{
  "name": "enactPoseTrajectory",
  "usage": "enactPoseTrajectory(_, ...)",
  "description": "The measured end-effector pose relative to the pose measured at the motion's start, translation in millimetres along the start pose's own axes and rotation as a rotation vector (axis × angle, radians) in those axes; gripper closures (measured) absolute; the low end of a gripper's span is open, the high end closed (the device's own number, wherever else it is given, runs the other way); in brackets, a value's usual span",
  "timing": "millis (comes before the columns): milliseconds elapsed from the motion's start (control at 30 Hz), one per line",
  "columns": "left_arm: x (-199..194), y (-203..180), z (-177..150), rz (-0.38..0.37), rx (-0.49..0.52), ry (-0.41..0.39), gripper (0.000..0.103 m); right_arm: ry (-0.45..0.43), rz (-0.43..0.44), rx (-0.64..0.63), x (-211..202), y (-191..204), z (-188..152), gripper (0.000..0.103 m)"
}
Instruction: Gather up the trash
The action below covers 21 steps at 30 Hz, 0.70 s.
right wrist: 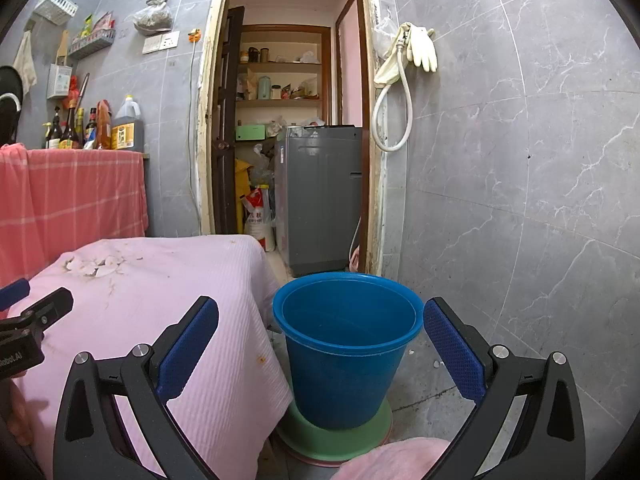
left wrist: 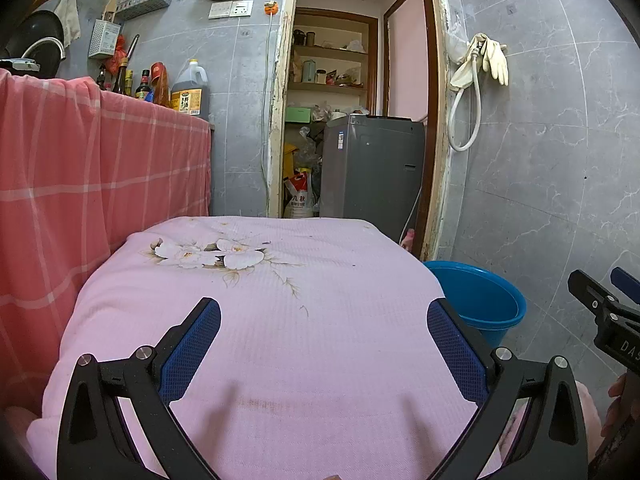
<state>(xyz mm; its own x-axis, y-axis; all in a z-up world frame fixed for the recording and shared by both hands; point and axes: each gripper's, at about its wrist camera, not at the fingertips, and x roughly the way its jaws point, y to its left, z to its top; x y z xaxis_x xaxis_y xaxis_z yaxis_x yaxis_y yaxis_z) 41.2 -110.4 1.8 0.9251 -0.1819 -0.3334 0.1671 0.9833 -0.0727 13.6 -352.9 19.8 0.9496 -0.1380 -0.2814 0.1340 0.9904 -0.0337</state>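
A blue plastic bucket (right wrist: 348, 352) stands on a green disc (right wrist: 340, 436) on the floor, just right of a table draped in a pink flowered cloth (left wrist: 280, 320). My right gripper (right wrist: 321, 334) hangs open in front of the bucket's mouth, nothing between its blue pads. Over the pink cloth my left gripper (left wrist: 324, 340) is open and empty too. The bucket (left wrist: 480, 300) shows at the table's right edge in the left wrist view. Only tiny specks lie on the cloth. The bucket's inside looks dark and bare as far as I can see.
A counter with a red checked cloth (left wrist: 80, 168) and several bottles (left wrist: 160, 88) stands to the left. Behind the table is an open doorway with a grey appliance (right wrist: 320, 196) and shelves. A grey tiled wall (right wrist: 520, 200) with hanging gloves (right wrist: 420, 50) and a hose runs along the right.
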Motion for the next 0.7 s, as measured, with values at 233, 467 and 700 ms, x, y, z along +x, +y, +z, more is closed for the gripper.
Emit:
enactPoseTrajectory(233, -0.1, -0.7, -0.7, 0.0, -0.001, -0.001, 0.002, 0.002, 0.002, 0.001, 0.4, -1.3, 0.0, 0.0)
enactPoseTrajectory(467, -0.3, -1.1, -0.9, 0.0, -0.002, -0.001, 0.002, 0.0, 0.001, 0.001, 0.7, -1.5, 0.1, 0.0)
enactPoseTrajectory(700, 0.0, -0.7, -0.9, -0.002, -0.003, -0.001, 0.002, 0.003, 0.004, 0.001, 1.1, -2.3, 0.0, 0.0)
